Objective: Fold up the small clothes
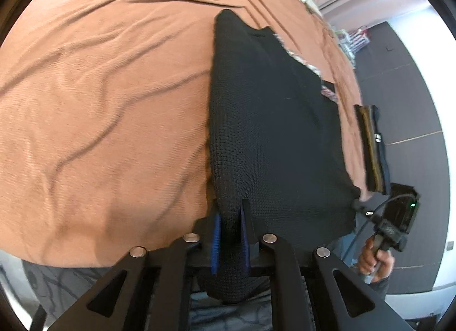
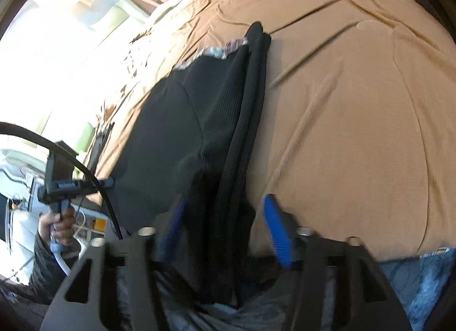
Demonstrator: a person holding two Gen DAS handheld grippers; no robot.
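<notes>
A black knitted garment (image 1: pixel 270 120) lies stretched over the brown bed sheet (image 1: pixel 99 103). My left gripper (image 1: pixel 230 225) is shut on the garment's near left corner, cloth bunched between its blue pads. In the right wrist view the same garment (image 2: pixel 176 131) lies folded lengthwise, with a thick folded edge running toward my right gripper (image 2: pixel 225 217). The right gripper's blue pads stand wide apart with the folded edge between them, not pinched. The right gripper also shows in the left wrist view (image 1: pixel 382 225), held by a hand.
A folded stack of dark and olive clothes (image 1: pixel 372 145) sits at the bed's right edge. A patterned cloth (image 2: pixel 211 51) peeks from under the black garment. Dark tiled floor (image 1: pixel 413 89) lies beyond the bed. Bedding and clutter lie at the far end.
</notes>
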